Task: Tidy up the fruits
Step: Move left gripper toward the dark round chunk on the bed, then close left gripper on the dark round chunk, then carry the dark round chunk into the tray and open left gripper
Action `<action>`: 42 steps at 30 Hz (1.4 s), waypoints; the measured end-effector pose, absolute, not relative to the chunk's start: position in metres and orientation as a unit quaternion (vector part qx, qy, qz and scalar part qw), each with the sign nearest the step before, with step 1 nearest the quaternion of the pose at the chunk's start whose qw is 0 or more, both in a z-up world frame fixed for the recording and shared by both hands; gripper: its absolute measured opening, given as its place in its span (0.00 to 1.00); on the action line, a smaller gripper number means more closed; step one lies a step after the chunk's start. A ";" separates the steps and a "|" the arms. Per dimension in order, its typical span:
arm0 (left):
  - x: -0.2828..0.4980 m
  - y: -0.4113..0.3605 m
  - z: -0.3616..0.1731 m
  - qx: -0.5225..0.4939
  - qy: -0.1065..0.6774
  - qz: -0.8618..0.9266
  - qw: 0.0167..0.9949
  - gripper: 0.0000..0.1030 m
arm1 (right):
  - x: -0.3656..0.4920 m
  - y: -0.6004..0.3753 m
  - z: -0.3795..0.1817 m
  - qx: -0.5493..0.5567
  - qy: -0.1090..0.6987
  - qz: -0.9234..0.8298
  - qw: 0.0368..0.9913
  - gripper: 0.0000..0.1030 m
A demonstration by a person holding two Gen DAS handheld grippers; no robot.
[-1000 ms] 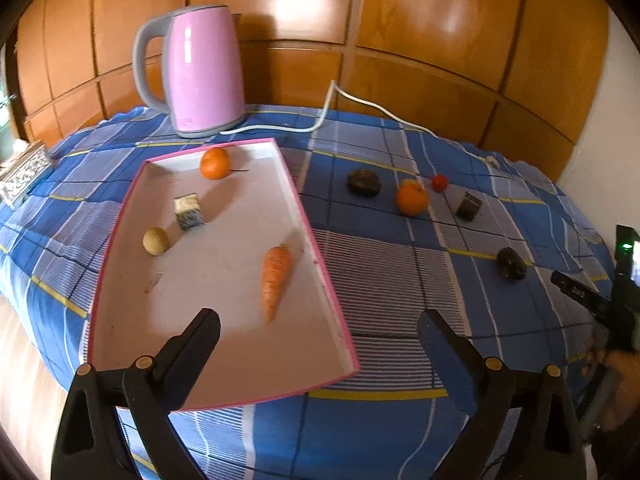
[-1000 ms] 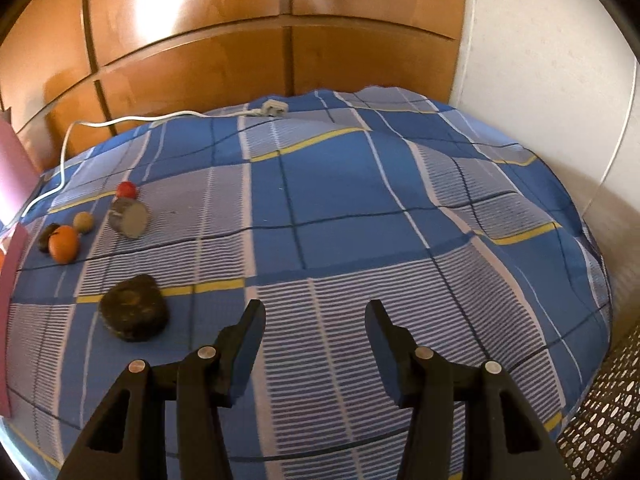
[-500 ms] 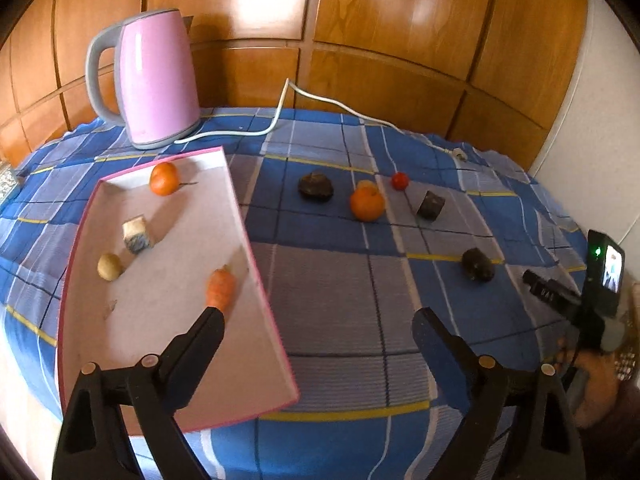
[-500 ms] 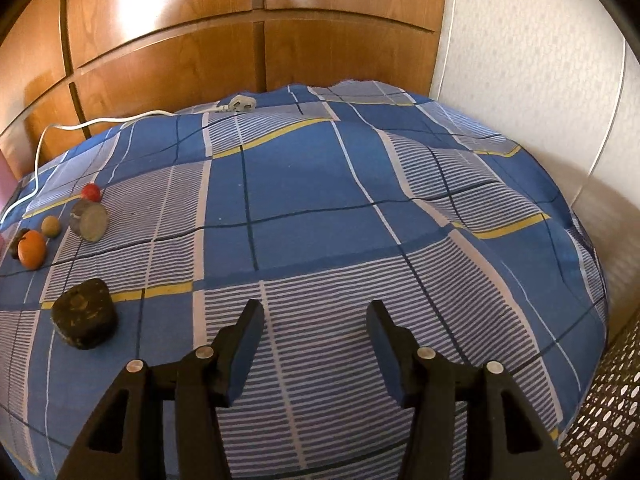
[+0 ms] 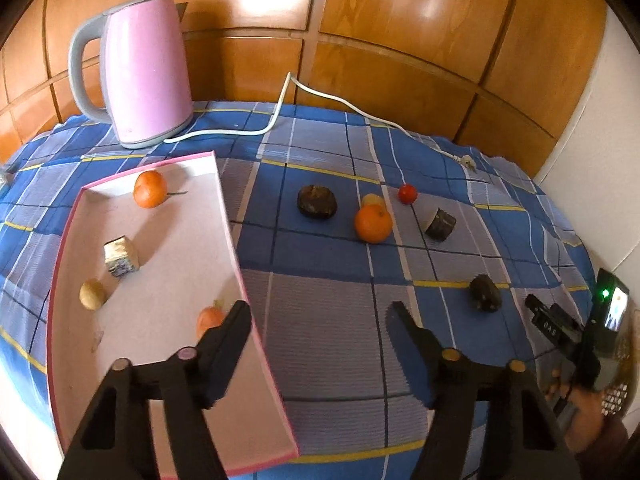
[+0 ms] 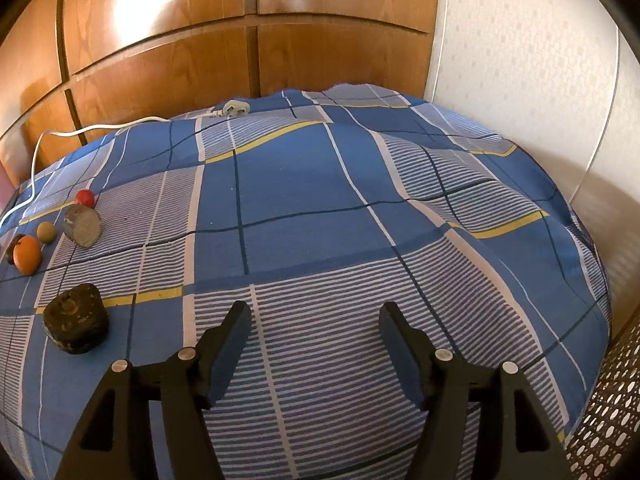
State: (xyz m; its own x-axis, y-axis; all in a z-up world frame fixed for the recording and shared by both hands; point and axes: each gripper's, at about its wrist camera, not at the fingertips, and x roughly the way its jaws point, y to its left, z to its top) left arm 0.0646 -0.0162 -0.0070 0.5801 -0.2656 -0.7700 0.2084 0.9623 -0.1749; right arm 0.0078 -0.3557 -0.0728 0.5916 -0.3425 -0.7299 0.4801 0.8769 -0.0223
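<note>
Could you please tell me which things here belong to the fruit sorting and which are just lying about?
Part of the job: tray, carrot, orange, tomato, dark lumps.
Lying about: kettle, cord, plug.

A home, by the look of it: glossy wooden wall panels behind a desk under a blue checked tablecloth; a pink electric kettle with its white cord unplugged; patterned wallpaper at right.
</note>
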 end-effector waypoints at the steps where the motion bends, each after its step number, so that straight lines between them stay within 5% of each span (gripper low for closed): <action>1: 0.069 -0.017 -0.006 -0.033 0.439 -0.134 0.888 0.63 | 0.008 -0.356 -0.073 0.089 0.387 -0.232 0.888 0.66; 6: 0.101 -0.025 -0.003 -0.036 0.441 -0.131 0.887 0.52 | 0.008 -0.356 -0.072 0.093 0.389 -0.231 0.887 0.66; 32: 0.242 -0.065 -0.069 -0.032 0.518 -0.064 0.852 0.55 | 0.009 -0.357 -0.073 0.092 0.390 -0.227 0.887 0.66; 35: 0.237 -0.070 -0.070 -0.013 0.509 -0.070 0.858 0.42 | 0.009 -0.358 -0.073 0.092 0.390 -0.228 0.887 0.67; 42: 0.222 -0.062 -0.064 -0.041 0.503 -0.096 0.858 0.41 | 0.010 -0.357 -0.075 0.091 0.384 -0.230 0.890 0.70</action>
State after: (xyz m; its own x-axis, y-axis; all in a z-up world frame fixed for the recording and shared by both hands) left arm 0.2223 -0.0616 -0.0637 0.4749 -0.2053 -0.8558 0.1233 0.9783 -0.1663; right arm 0.0104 -0.3572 -0.0752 0.5989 -0.3389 -0.7256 0.4783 0.8781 -0.0154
